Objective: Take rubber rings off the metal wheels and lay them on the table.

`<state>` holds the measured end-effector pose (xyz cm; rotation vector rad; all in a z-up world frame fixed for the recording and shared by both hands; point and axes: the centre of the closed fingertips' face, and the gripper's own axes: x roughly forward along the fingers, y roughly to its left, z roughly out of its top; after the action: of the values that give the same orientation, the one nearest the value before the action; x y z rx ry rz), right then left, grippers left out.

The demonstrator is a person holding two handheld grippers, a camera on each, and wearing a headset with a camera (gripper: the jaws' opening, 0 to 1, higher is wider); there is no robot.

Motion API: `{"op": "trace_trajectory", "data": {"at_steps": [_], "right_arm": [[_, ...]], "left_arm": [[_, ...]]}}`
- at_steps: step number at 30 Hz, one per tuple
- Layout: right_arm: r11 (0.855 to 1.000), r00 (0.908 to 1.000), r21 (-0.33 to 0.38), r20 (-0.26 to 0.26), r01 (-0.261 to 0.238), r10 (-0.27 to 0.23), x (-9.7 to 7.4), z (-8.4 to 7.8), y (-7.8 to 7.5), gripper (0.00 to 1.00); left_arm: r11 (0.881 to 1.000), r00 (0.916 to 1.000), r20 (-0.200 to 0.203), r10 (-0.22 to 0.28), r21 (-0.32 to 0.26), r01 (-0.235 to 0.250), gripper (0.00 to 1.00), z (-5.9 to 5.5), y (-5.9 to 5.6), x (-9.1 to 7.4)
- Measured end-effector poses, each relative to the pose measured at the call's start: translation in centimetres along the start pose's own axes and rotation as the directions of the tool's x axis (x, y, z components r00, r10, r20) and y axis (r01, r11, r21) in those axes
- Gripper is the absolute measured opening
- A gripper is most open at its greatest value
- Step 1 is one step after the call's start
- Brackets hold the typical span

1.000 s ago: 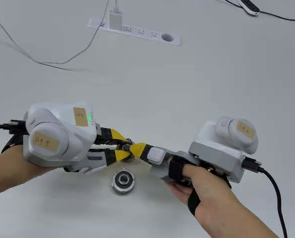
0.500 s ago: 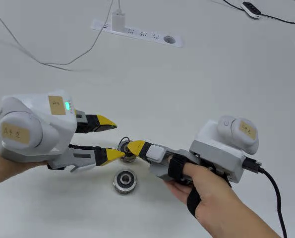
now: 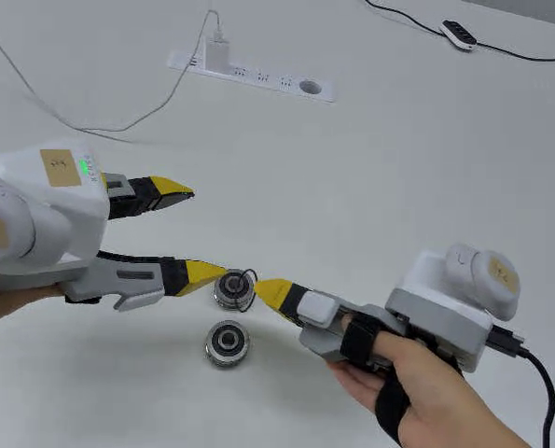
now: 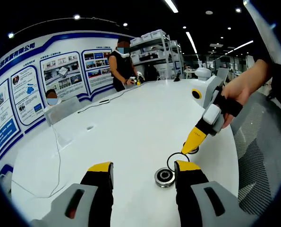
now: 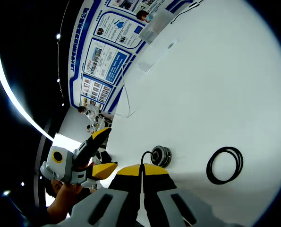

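White surface (image 3: 398, 168): rubber ring (image 4: 170, 158) looping off the farther metal wheel (image 3: 231, 288), apparently pinched in the shut jaws of the right gripper (image 3: 270, 290) to peel it free, loose rings (image 5: 209, 166) laid nearby. Left gripper (image 3: 191, 231) hovering aside, jaws wide apart and empty, giving room; right hand (image 3: 417, 373) low, angled in toward the wheel.

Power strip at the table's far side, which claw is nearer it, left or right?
Left. The open left claw hangs over the table, one jaw toward the power strip; the right claw, shut on a rubber ring beside a metal wheel, is farther from it.
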<state>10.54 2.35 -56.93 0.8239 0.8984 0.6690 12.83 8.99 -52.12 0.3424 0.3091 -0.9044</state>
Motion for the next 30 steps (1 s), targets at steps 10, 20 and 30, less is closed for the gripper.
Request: {"op": "trace_trajectory", "data": {"at_steps": [10, 20, 30], "right_arm": [[0.996, 0.9945, 0.067, 0.079, 0.065, -0.070, -3.7, 1.3, -3.8, 0.02], [0.984, 0.9830, 0.111, 0.108, 0.137, -0.149, -5.3, 1.5, -6.8, 0.02], [0.970, 0.9678, 0.126, 0.118, 0.208, -0.223, -5.9, 1.1, -8.1, 0.02]], "left_arm": [[1.000, 0.9999, 0.008, -0.013, 0.003, 0.013, 0.55, 0.4, -1.5, -1.2], [1.000, 0.9999, -0.012, -0.010, -0.013, 0.010, 0.55, -0.3, -2.4, -2.2], [1.000, 1.0000, -0.009, -0.002, -0.028, 0.001, 0.55, -0.4, -3.0, -2.8]]}}
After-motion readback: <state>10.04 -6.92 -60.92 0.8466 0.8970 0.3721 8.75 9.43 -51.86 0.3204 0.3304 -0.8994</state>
